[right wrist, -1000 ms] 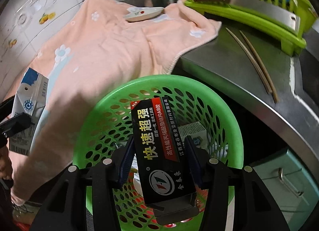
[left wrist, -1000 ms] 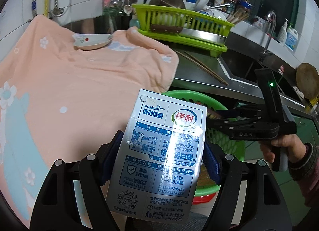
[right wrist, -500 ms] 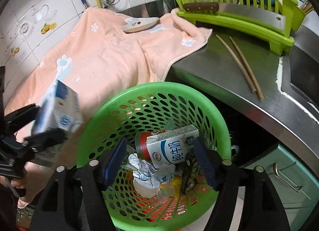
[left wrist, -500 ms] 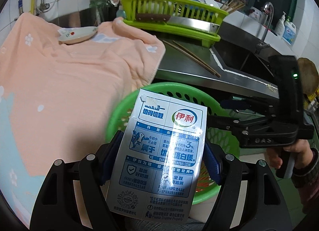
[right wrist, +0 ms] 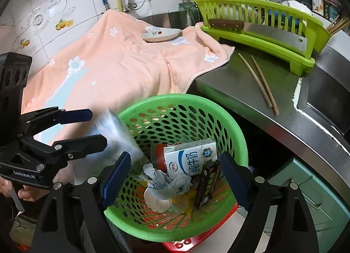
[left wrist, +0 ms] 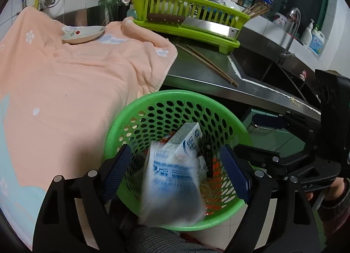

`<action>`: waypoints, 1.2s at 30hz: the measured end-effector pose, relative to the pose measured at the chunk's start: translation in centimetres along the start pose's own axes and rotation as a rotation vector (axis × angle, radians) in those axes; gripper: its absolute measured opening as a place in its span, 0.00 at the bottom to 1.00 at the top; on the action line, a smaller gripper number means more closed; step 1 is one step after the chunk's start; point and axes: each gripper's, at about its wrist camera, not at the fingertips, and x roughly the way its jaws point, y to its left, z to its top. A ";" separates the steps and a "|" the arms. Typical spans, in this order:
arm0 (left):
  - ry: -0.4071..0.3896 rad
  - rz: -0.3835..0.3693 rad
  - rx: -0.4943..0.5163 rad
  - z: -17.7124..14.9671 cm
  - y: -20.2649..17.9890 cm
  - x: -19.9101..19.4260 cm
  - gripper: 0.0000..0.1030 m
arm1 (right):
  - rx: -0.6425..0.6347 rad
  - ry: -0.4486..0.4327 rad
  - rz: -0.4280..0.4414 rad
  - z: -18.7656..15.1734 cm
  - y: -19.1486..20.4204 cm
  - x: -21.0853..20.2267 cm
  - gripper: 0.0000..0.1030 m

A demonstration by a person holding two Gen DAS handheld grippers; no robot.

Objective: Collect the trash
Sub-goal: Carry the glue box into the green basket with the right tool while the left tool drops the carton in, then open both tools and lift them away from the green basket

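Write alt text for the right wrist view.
A blurred milk carton drops from the opening left claw into a green basket of trash. The right claw, also opening, frames the basket with nothing between its pads.

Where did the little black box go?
The black box stands inside the green basket, at its right side in the right wrist view, just below the white milk carton and beside crumpled paper.
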 end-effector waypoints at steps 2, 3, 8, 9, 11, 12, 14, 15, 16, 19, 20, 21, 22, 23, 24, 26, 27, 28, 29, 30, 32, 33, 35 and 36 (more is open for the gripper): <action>-0.002 0.003 -0.007 0.0 0.1 -0.2 0.83 | -0.001 -0.004 -0.004 -0.1 0.1 -0.2 0.79; -0.009 0.004 -0.014 -0.1 0.3 -0.4 0.84 | 0.000 -0.006 -0.003 -0.2 0.1 -0.4 0.79; -0.048 0.025 -0.043 -0.2 1.1 -2.0 0.90 | 0.002 -0.022 0.002 -0.4 0.2 -1.2 0.80; -0.057 0.030 -0.048 -0.2 1.3 -2.3 0.91 | 0.002 -0.026 0.004 -0.4 0.4 -1.4 0.81; -0.074 0.039 -0.061 -0.3 1.6 -3.0 0.93 | 0.001 -0.035 0.007 -0.4 0.7 -1.8 0.82; -0.086 0.045 -0.067 -0.4 1.7 -3.5 0.93 | 0.000 -0.037 0.010 -0.4 0.8 -1.9 0.82; -0.106 0.061 -0.076 -0.6 2.0 -4.2 0.93 | -0.004 -0.042 0.016 -0.3 1.2 -2.2 0.83; -0.112 0.069 -0.081 -0.7 2.2 -4.6 0.95 | -0.008 -0.045 0.019 -0.3 1.5 -2.3 0.83; -0.117 0.077 -0.083 -0.7 2.3 -4.9 0.95 | -0.011 -0.049 0.022 -0.2 1.9 -2.5 0.83; -0.136 0.097 -0.095 -1.1 3.0 -5.9 0.95 | -0.022 -0.065 0.031 0.0 2.9 -2.9 0.84; -0.141 0.104 -0.102 -1.2 3.3 -6.3 0.95 | -0.026 -0.069 0.033 0.1 3.2 -3.1 0.84; -0.145 0.115 -0.111 -1.4 3.6 -6.7 0.95 | -0.031 -0.074 0.039 0.2 3.7 -3.2 0.85; -0.149 0.121 -0.120 -1.5 4.0 -6.9 0.95 | -0.034 -0.077 0.043 0.3 4.0 -3.3 0.85; -0.154 0.126 -0.130 -1.7 4.3 -7.3 0.95 | -0.037 -0.079 0.046 0.4 4.3 -3.4 0.86; -0.157 0.136 -0.142 -1.9 4.7 -7.7 0.95 | -0.040 -0.083 0.047 0.5 4.7 -3.5 0.86; -0.168 0.158 -0.155 -2.3 5.4 -8.4 0.95 | -0.049 -0.090 0.045 0.7 5.6 -3.7 0.86; -0.173 0.171 -0.161 -2.4 5.7 -8.7 0.95 | -0.051 -0.091 0.045 0.7 5.8 -3.7 0.87; -0.180 0.176 -0.165 -2.6 6.0 -9.1 0.95 | -0.053 -0.092 0.046 0.8 6.1 -3.8 0.87; -0.190 0.180 -0.166 -2.8 6.3 -9.6 0.95 | -0.057 -0.096 0.047 0.9 6.5 -3.9 0.87; -0.197 0.191 -0.165 -3.0 6.5 -10.0 0.95 | -0.059 -0.097 0.047 1.0 6.7 -3.9 0.87; -0.204 0.216 -0.157 -3.3 6.7 -10.7 0.95 | -0.061 -0.100 0.052 1.1 7.2 -3.9 0.87; -0.207 0.233 -0.148 -3.4 6.8 -11.1 0.95 | -0.062 -0.102 0.053 1.2 7.4 -3.9 0.87; -0.223 0.282 -0.142 -3.6 6.8 -11.9 0.95 | -0.067 -0.111 0.051 1.4 7.9 -4.0 0.87; -0.229 0.300 -0.140 -3.8 6.9 -12.3 0.95 | -0.070 -0.117 0.049 1.5 8.2 -4.1 0.88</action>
